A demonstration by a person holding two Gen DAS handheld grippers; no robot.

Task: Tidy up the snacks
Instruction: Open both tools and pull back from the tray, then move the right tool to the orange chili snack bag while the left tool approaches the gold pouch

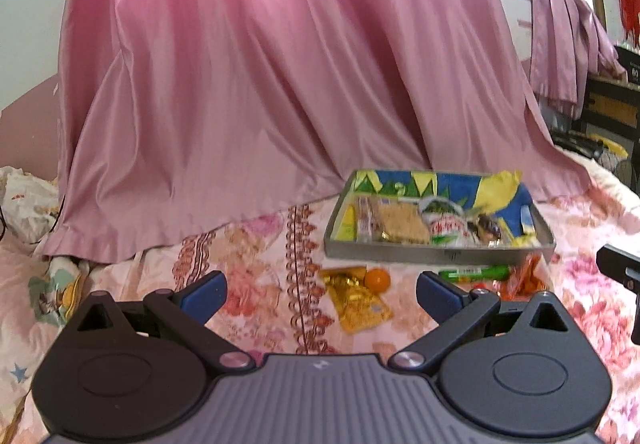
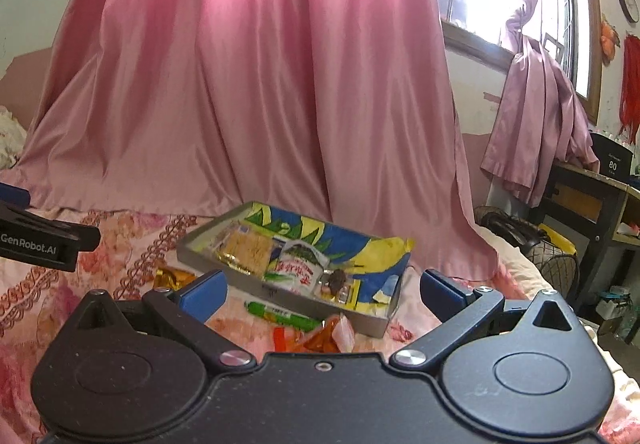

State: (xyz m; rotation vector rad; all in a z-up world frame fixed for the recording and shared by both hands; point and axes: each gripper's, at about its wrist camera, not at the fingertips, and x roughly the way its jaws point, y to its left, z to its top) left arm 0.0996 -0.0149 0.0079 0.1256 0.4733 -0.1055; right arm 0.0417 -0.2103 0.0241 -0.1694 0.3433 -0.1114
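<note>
**A:** Where do things stand?

**B:** Both grippers hang over the floral bedspread (image 1: 256, 244) with nothing in them. The left gripper (image 1: 322, 294) has its jaws spread wide, and so does the right gripper (image 2: 322, 294). The grey tray (image 1: 440, 254) already holds a cracker pack (image 1: 402, 224) and a white-and-red packet (image 1: 446, 230), among others.

**A:** And what is left outside?

**B:** 4 items that I can make out, all on the bedspread just in front of the tray: a gold packet (image 1: 360, 304), a small orange (image 1: 377, 279) touching it, a green stick pack (image 1: 474, 273), and an orange wrapper (image 2: 324, 336) (partly hidden behind the right gripper's body).

**A:** How would you take the next one?

**B:** I judge the gold packet suits the left gripper, since it lies between its fingers already. Come down flat, pinch across the narrow side, and press lightly, as the bedding is soft and the foil may slide. The orange could roll if nudged, so approach from the far side of it.
</note>
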